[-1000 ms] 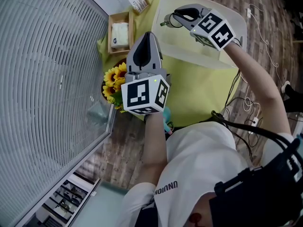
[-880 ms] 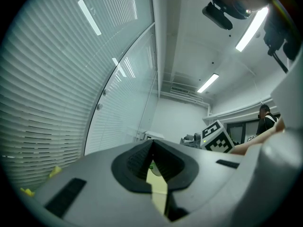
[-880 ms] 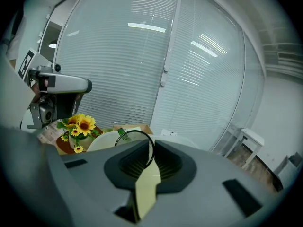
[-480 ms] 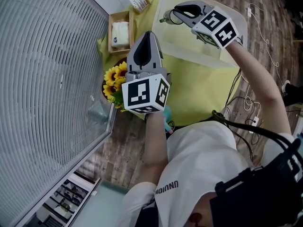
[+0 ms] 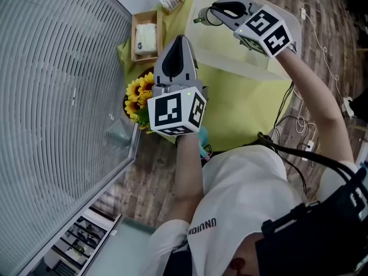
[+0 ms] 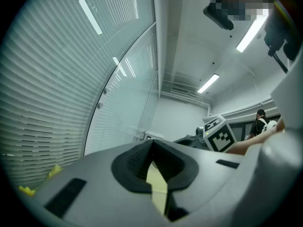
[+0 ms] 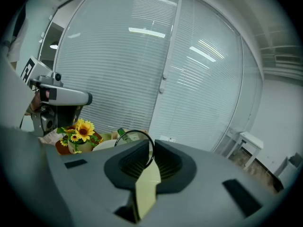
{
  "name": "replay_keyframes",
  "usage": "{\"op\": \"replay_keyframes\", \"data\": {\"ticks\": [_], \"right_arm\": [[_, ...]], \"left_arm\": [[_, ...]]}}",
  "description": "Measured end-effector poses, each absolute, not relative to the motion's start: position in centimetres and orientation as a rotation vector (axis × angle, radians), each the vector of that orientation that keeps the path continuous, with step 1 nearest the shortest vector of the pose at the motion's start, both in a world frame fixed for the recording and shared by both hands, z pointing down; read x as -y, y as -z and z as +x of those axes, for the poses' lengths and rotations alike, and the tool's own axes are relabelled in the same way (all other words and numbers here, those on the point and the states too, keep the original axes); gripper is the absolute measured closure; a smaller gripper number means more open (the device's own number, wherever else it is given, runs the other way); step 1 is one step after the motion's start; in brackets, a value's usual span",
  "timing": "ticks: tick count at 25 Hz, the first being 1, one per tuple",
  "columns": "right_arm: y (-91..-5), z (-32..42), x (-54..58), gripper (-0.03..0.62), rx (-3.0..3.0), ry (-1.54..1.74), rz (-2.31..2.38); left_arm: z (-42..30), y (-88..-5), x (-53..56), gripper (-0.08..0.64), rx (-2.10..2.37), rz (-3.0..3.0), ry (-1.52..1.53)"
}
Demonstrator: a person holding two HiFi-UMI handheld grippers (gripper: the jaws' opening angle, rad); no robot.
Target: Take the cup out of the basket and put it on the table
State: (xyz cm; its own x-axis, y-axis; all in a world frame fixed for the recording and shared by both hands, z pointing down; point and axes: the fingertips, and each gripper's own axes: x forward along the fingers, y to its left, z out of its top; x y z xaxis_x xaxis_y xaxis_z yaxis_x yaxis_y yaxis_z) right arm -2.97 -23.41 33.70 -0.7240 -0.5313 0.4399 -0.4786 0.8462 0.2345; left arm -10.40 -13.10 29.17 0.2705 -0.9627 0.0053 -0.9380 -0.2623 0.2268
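My left gripper [image 5: 179,39] at the left, jaws together with nothing between, over the yellow table [image 5: 247,108], my right gripper [image 5: 207,18] clamped on the cup [image 7: 142,133] by its rim, cup at the jaw tips, over the white basket [image 5: 224,50]

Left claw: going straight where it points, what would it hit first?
Probably nothing near: the left claw points level above the yellow table, with open air up to a far white wall, though depth is unclear.

Slatted window blinds [image 5: 57,96], wood-plank floor [image 5: 138,188], white wall [image 6: 177,119], ceiling strip lights [image 6: 208,83]
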Motion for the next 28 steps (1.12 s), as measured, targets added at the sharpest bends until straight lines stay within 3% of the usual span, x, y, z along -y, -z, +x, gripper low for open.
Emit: {"op": "replay_keyframes", "data": {"ticks": [28], "right_arm": [[-32.84, -2.74, 23.68, 0.543, 2.514, 0.188, 0.753]], "left_arm": [[-10.87, -29.12, 12.97, 0.548, 1.833, 2.338, 0.202]]}}
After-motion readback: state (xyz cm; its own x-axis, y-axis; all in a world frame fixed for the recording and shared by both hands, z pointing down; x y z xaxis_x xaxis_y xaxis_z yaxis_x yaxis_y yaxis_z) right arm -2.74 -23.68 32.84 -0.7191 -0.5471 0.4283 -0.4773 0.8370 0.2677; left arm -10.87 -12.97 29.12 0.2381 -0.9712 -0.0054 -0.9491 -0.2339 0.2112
